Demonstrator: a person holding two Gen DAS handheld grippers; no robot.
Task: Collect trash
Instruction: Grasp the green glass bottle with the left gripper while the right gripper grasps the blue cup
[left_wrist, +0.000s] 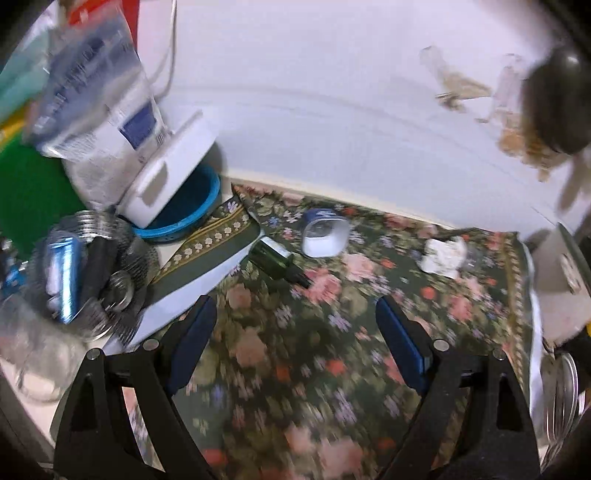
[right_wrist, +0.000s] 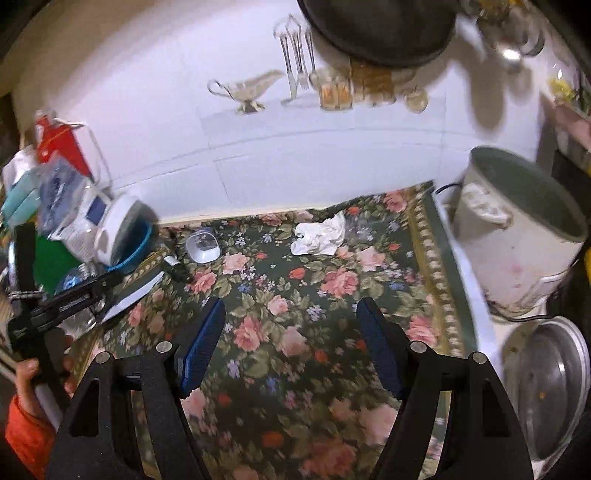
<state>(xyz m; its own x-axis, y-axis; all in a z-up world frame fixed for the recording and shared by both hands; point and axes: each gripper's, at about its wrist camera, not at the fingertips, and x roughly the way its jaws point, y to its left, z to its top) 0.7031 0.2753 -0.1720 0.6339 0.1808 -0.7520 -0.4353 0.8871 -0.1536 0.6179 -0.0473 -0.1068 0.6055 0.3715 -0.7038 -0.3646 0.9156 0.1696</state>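
— Jaws of the left gripper (left_wrist: 295, 325) and right gripper (right_wrist: 291, 332)?
— Both are held wide; nothing is gripped.
— Trash?
— Crumpled tissue (right_wrist: 319, 232) is seen at twelve o'clock, tipped cup (right_wrist: 202, 245) at eleven.

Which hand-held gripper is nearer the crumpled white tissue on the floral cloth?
Right, though only slightly. The right hand-held gripper faces the tissue almost head-on; from the left hand-held gripper it lies off to the right.

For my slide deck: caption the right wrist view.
Open right gripper over floral cloth, facing crumpled tissue, small white cup and dark bottle.
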